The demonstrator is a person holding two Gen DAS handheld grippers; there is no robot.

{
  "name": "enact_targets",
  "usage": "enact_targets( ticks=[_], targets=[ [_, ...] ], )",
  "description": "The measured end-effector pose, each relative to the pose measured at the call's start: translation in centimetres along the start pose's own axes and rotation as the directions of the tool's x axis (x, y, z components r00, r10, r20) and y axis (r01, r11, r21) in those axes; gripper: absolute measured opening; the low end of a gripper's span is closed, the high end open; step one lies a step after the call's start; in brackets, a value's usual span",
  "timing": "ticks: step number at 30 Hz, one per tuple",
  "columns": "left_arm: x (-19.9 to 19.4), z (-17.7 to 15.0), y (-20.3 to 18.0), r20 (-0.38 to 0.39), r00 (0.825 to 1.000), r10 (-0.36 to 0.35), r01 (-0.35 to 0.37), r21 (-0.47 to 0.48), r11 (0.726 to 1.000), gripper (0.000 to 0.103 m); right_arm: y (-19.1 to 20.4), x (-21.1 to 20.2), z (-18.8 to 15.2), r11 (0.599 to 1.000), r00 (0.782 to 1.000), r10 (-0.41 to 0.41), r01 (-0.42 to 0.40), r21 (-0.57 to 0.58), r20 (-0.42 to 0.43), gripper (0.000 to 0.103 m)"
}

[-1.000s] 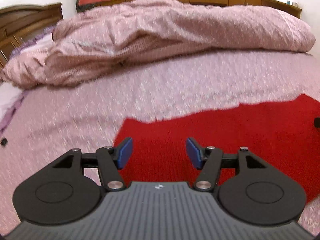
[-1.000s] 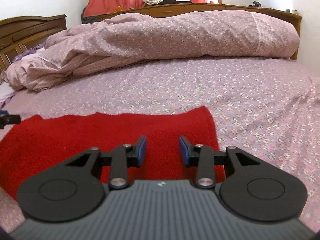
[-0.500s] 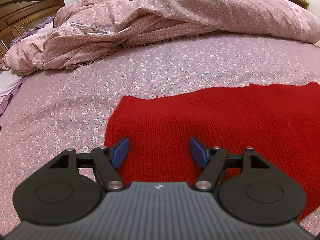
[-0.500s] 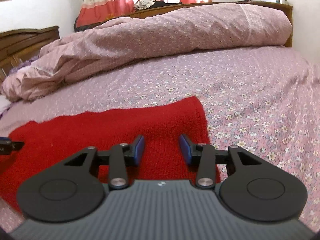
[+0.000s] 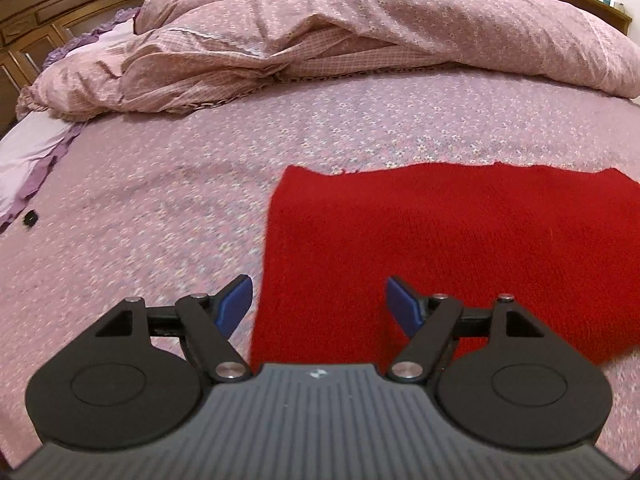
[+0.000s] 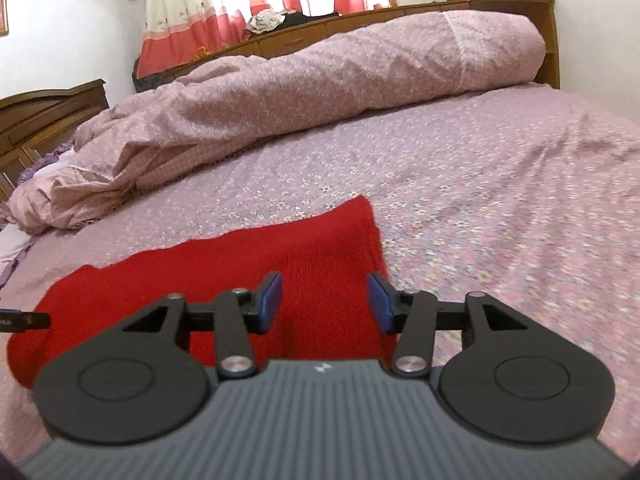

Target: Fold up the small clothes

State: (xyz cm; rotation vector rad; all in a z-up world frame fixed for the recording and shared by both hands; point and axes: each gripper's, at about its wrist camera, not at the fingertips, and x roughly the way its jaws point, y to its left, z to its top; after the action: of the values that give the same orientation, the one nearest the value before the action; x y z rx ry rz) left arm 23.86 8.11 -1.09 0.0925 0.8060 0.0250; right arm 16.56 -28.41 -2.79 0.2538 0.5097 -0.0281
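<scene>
A red knitted garment lies flat on the pink flowered bedsheet. My left gripper is open and empty, just above the garment's near left edge. The garment also shows in the right wrist view, where my right gripper is open and empty over its near right corner. The tip of the left gripper pokes in at the left edge of the right wrist view.
A rumpled pink duvet is heaped along the far side of the bed. A wooden headboard stands at the left, a purple-edged pillow below it. A small black object lies on the sheet at left.
Both grippers have stayed open and pulled back and up from the garment. The left view has shifted left, the right view has tilted toward the garment's right corner.
</scene>
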Motion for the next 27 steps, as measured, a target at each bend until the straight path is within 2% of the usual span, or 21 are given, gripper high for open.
enact_targets(
  ticks=[9, 12, 13, 27],
  targets=[
    [-4.0, -2.5, 0.1, 0.012, 1.000, 0.004, -0.004, -0.019, 1.000, 0.082, -1.7, -4.6, -1.7, 0.995, 1.000, -0.006, 0.007, 0.103, -0.014, 0.052],
    [-4.4, -3.3, -0.3, 0.015, 1.000, 0.018, -0.018, -0.014, 1.000, 0.082, -2.1, -5.4, -2.5, 0.989, 1.000, -0.022, 0.022, 0.143, -0.007, 0.065],
    [-4.4, -3.5, -0.4, 0.013, 1.000, 0.024, -0.023, -0.011, 1.000, 0.083, -2.3, -5.5, -2.7, 0.987, 1.000, -0.028, 0.028, 0.156, -0.002, 0.066],
    [-2.3, -5.0, -0.4, -0.057, 0.998, 0.039, -0.044, -0.091, 0.995, 0.087, -3.3, -3.9, -5.1, 0.933, 0.999, 0.010, 0.004, 0.361, -0.039, 0.067]
  ],
)
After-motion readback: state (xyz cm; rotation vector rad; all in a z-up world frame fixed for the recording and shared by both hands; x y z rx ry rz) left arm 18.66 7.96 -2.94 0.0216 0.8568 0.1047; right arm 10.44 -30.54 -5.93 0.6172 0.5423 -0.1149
